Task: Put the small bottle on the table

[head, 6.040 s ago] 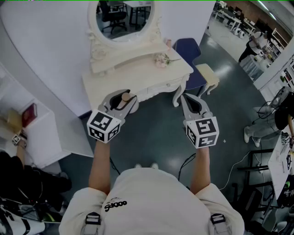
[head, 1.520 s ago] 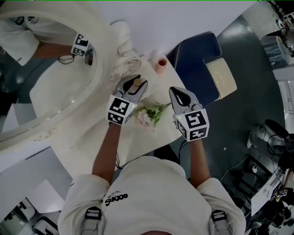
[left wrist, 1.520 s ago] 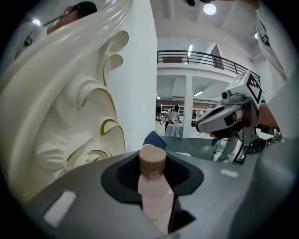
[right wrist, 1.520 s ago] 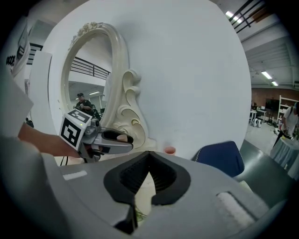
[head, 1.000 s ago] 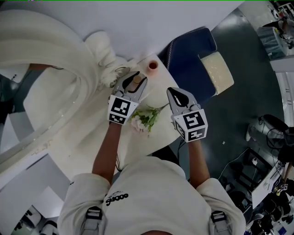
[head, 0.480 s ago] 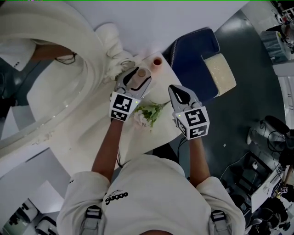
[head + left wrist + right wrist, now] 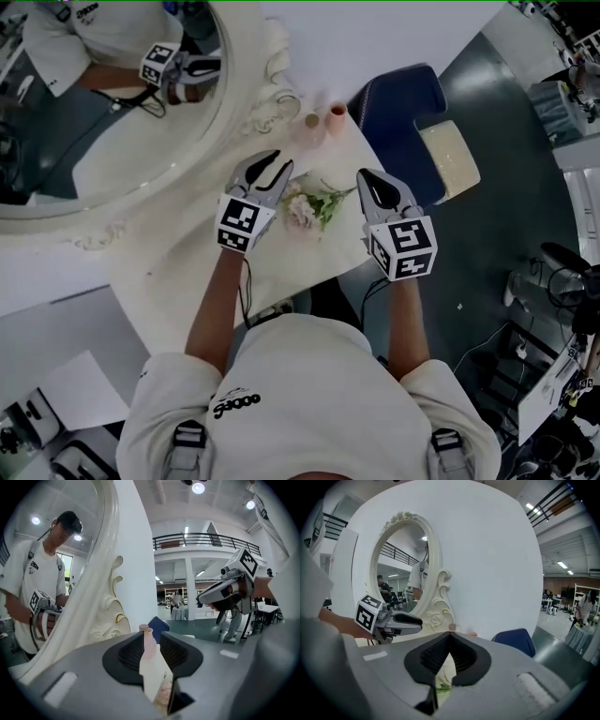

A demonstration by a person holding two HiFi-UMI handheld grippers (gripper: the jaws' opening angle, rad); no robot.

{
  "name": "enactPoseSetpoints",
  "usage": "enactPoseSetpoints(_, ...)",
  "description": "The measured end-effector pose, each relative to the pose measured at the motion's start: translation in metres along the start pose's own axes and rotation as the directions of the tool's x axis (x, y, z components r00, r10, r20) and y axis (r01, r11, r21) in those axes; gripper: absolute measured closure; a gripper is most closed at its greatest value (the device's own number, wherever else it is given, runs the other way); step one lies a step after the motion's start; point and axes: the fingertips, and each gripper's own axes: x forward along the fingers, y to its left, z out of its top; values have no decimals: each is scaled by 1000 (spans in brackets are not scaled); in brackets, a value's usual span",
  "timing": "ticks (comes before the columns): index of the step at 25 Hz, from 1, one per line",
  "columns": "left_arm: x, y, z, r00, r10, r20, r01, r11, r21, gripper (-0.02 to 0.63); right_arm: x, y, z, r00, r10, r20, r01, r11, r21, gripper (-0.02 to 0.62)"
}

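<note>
The small pale pink bottle (image 7: pixel 310 127) with a tan cap stands upright on the cream dressing table (image 7: pixel 216 281), next to a pink cup (image 7: pixel 337 114). My left gripper (image 7: pixel 275 159) has drawn back from it. Its jaws stand apart and are closing with nothing between them. In the left gripper view the bottle (image 7: pixel 148 644) shows through the gap of the left gripper (image 7: pixel 151 638), a little way ahead. My right gripper (image 7: pixel 366 176) hovers over the table's right edge. Its jaws meet at the tip, and it (image 7: pixel 450 634) holds nothing.
A sprig of pale flowers (image 7: pixel 307 208) lies on the table between the grippers. A big oval mirror (image 7: pixel 112 112) in a carved frame stands at the table's back left. A blue chair (image 7: pixel 398 103) and a cream stool (image 7: pixel 448 159) stand beyond the right edge.
The bottle was between my left jaws; now it stands on the table by the pink cup. The left gripper has let go and pulled back. The right gripper has barely moved.
</note>
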Motion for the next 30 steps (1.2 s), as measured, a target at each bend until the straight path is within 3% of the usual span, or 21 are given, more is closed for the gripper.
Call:
enactPoseSetpoints(4, -49, -13, 9, 1000, 4, 18, -4, 1000, -30, 519, -33, 27, 9, 999, -21, 33, 22, 999, -33, 592)
enactPoseSetpoints(10, -121, -29, 25, 997, 43, 57, -42, 999, -16, 589, -79, 71, 17, 996, -31, 83, 39, 995, -94, 592)
enactPoseSetpoints(20, -226, -62, 54, 990, 64, 129, -68, 997, 24, 589, -140, 149, 34, 987, -4, 159, 33, 983, -179, 592)
enactPoseSetpoints(30, -282, -90, 81, 981, 85, 175, -100, 992, 74, 589, -178, 187, 53, 973, 34, 230, 18, 975, -221, 594)
